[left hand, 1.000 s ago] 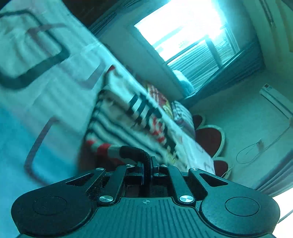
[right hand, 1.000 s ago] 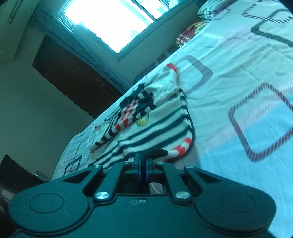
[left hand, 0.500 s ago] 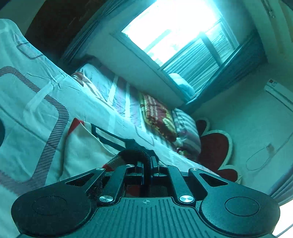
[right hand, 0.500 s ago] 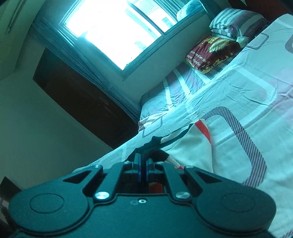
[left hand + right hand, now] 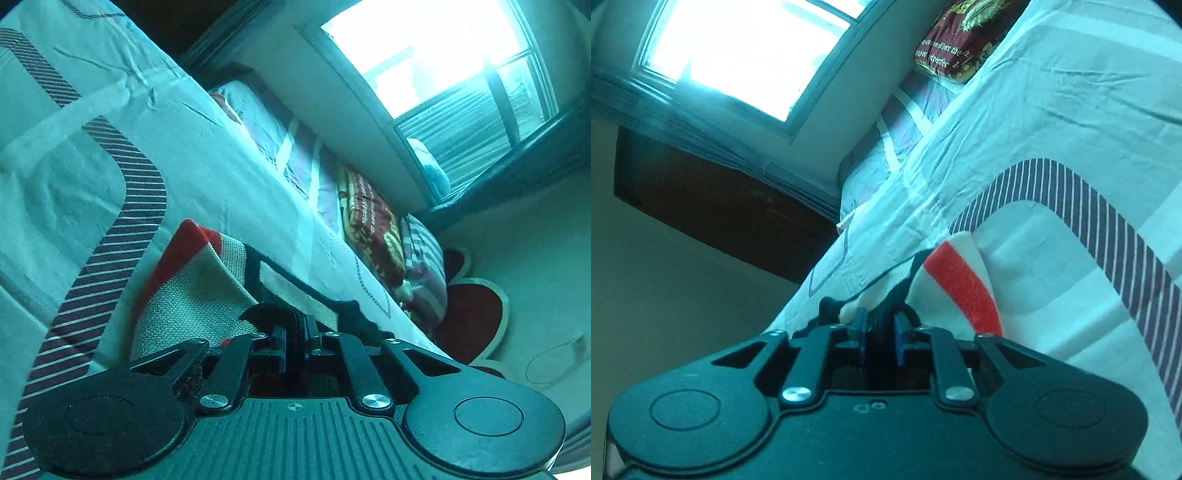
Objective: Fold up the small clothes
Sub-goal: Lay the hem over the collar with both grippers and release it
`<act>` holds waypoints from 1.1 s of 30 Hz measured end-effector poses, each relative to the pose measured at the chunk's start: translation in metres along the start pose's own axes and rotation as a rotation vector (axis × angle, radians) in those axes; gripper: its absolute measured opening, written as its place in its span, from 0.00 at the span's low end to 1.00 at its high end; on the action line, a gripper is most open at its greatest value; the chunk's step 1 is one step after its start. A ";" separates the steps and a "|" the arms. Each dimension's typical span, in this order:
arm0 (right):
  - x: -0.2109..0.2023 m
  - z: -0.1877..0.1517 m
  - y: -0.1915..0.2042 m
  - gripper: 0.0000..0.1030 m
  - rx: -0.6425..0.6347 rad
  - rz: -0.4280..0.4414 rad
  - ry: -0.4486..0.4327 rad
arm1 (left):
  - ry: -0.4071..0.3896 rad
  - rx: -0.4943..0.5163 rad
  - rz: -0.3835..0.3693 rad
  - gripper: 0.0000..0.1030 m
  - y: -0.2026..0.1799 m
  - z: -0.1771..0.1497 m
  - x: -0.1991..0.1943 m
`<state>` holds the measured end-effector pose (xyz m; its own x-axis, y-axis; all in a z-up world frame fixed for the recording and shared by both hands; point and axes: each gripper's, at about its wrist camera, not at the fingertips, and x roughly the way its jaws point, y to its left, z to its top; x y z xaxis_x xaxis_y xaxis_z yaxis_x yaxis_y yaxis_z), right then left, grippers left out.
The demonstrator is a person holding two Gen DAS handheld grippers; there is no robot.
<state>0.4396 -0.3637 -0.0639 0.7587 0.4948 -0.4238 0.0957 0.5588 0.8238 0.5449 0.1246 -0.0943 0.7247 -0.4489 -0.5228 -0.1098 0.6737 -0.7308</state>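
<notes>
- Both tongs are gripping the sweater: the left tongs (image 5: 293,341) are pinching a dark knit edge between nearly closed pads, and the right tongs (image 5: 881,332) are clamping a dark bunched edge the same way.
- The sweater (image 5: 192,291) is lying on the bed (image 5: 74,177), its cream knit panel, red band and black stripe showing just ahead of the left tongs; the right view is showing a red band (image 5: 964,288) on white cloth beside the right tongs.
- Progress, as a judgement: one fold is under way, with the held hem being carried over the body toward the far end. The release, smoothing and any further fold are not yet done (the sleeves are hidden, so I cannot tell their state).
- Compared with one second ago: the whole striped front and its print were lying open then; now only a short folded stretch is showing, so the hem is travelling over the body.
- Compared with half a second ago: both cameras are sitting lower and closer to the cloth, and the red band is looming larger in each view.
- The pillows (image 5: 373,236) and window (image 5: 436,59) are sitting higher in the left view, suggesting the tongs are tipping downward toward the bed.
- The grip is looking unchanged across all three moments.
</notes>
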 end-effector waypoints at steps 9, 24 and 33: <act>-0.021 0.011 0.027 0.45 -0.296 -0.029 -0.032 | -0.039 0.300 0.068 0.62 -0.025 0.007 0.002; 0.048 -0.045 0.090 0.06 -0.946 -0.392 0.100 | -0.019 0.713 0.280 0.06 -0.061 -0.018 0.014; 0.046 -0.037 0.072 0.05 -0.914 -0.463 0.024 | -0.106 0.673 0.339 0.06 -0.043 -0.020 0.013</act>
<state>0.4572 -0.2763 -0.0381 0.7582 0.1093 -0.6428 -0.1591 0.9871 -0.0199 0.5453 0.0786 -0.0783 0.7904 -0.1181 -0.6011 0.0764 0.9926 -0.0946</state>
